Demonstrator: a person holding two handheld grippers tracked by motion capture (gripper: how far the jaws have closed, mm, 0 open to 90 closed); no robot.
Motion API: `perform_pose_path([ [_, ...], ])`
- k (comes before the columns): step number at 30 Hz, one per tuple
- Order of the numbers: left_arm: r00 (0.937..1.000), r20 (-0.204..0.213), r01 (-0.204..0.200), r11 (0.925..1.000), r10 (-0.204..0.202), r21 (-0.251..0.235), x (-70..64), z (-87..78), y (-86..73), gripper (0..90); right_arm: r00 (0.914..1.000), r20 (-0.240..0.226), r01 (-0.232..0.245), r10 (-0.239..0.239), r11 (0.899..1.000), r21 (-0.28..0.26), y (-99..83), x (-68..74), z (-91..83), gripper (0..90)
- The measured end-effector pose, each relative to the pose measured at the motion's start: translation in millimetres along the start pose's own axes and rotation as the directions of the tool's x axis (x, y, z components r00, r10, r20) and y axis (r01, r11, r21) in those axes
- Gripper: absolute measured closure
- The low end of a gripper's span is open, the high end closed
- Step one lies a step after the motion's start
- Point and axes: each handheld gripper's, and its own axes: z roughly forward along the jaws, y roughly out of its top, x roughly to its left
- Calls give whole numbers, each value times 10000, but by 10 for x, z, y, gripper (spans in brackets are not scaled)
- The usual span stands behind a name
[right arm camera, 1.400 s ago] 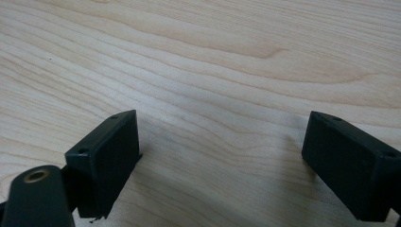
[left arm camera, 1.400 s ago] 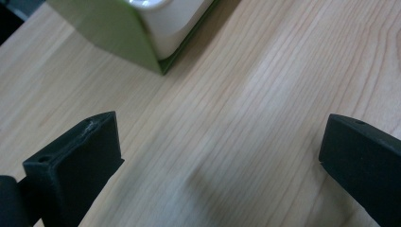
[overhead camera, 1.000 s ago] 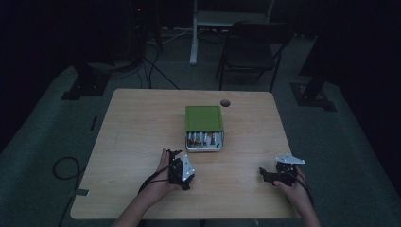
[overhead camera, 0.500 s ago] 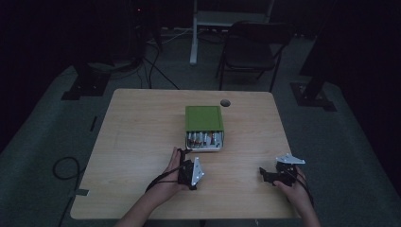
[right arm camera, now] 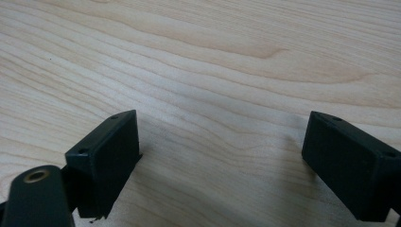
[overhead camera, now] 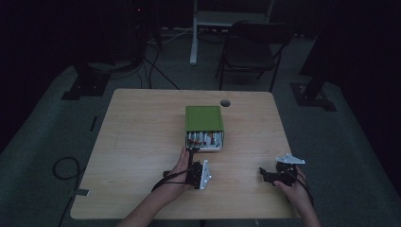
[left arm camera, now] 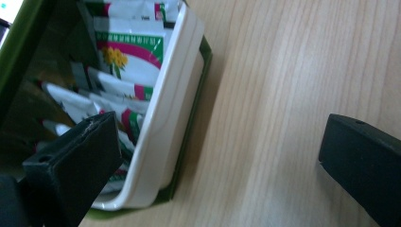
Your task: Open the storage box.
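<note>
Two grippers spread wide, holding nothing. Left gripper (overhead camera: 191,152) sat just before green box (overhead camera: 203,118) opening; should advance squarely, straddle one sachet (left arm camera: 130,56). Right gripper (overhead camera: 263,174) rested well right of box on worktop (overhead camera: 142,132).

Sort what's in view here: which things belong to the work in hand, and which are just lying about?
In the job:
- green box, open at its near end
- white tray of sachets inside it
- left tongs, open at the box's mouth

Lying about:
- right tongs, open, over bare table
- folding chair beyond the table
- cables on the floor
</note>
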Motion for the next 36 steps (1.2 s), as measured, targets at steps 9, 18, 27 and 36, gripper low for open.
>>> perform_pose_path([
  [9, 9969, -539, -574, 9984, 573, -3, 6, 70, 87, 21, 10000, -3, 0, 0, 10000, -2, 0, 0, 0, 115],
  [18, 9870, -1001, -1282, 9916, 1259, -164, 0, 149, 104, 149, 10000, -3, 5, -5, 10000, -4, 0, 0, 0, 115],
  [27, 9744, -1564, -1644, 9864, 1618, -36, 4, 256, 74, 334, 10000, -4, -2, 2, 10000, 2, 0, 0, -1, 115],
  [36, 9568, -1586, -2420, 9698, 2439, 311, 10, 343, 79, 528, 10000, -5, -4, 4, 10000, 1, 0, 0, -1, 116],
])
